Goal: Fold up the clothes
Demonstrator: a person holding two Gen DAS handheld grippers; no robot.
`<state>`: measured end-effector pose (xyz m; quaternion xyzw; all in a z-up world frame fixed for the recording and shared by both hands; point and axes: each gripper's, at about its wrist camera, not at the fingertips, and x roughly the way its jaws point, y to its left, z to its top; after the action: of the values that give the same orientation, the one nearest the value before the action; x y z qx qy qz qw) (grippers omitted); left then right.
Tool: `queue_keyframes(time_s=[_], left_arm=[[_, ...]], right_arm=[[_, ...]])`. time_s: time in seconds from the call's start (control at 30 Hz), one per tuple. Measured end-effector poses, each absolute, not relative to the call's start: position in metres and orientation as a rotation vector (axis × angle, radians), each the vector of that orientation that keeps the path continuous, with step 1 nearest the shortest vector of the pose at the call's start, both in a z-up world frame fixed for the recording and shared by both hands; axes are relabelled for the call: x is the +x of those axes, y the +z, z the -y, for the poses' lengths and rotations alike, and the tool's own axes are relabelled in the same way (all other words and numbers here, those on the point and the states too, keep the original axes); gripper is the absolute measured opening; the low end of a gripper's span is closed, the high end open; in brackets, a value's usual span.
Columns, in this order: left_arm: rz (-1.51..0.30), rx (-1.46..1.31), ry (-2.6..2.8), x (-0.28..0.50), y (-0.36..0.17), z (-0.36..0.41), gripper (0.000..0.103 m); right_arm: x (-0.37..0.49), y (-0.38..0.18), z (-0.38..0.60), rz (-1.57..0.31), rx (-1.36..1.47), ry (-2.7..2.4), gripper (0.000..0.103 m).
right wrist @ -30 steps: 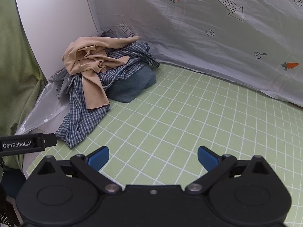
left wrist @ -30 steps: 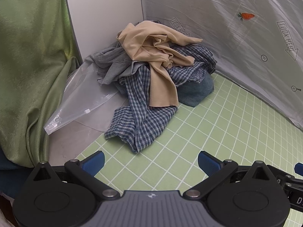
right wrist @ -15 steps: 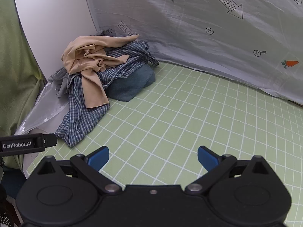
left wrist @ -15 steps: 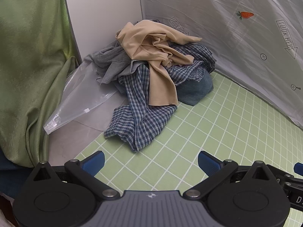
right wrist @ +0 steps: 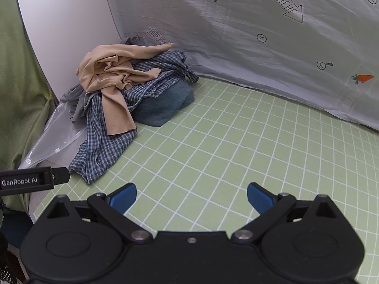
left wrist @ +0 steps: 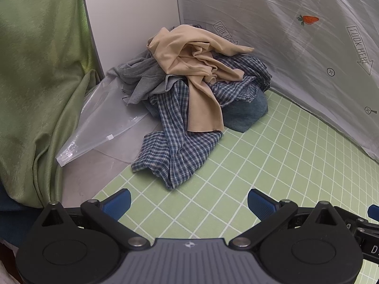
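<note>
A heap of clothes lies in the far left corner of the green grid mat (left wrist: 272, 165) (right wrist: 236, 153). On top is a beige garment (left wrist: 199, 71) (right wrist: 113, 75). Under it lie a blue checked shirt (left wrist: 175, 151) (right wrist: 101, 151), a grey garment (left wrist: 142, 80) (right wrist: 78, 101) and a folded dark blue piece (left wrist: 248, 111) (right wrist: 163, 104). My left gripper (left wrist: 188, 203) is open and empty, a short way in front of the checked shirt. My right gripper (right wrist: 191, 197) is open and empty over bare mat, to the right of the heap.
A clear plastic bag (left wrist: 99, 123) (right wrist: 47, 142) lies left of the heap. A green curtain (left wrist: 35, 82) hangs at the left. A grey printed sheet (left wrist: 296, 47) (right wrist: 260, 35) and a white panel (left wrist: 130, 19) stand behind. The left gripper's body (right wrist: 28, 181) shows in the right wrist view.
Both views have shifted slightly; the heap sits a little higher and further off in the frames. The clothes have not moved and both grippers stay open.
</note>
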<state>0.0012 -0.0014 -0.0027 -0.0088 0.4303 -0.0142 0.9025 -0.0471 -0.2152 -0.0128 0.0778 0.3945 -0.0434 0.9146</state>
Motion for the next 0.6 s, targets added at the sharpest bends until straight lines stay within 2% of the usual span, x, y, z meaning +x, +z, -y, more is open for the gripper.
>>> queue_keyframes(time_s=[0.6], left_arm=[[-0.901,-0.023,-0.026,0.0009,-0.0047,0.0001,0.103]], right_arm=[[-0.0458,-0.0142,0.2154,-0.822,0.166,-0.087,0.101]])
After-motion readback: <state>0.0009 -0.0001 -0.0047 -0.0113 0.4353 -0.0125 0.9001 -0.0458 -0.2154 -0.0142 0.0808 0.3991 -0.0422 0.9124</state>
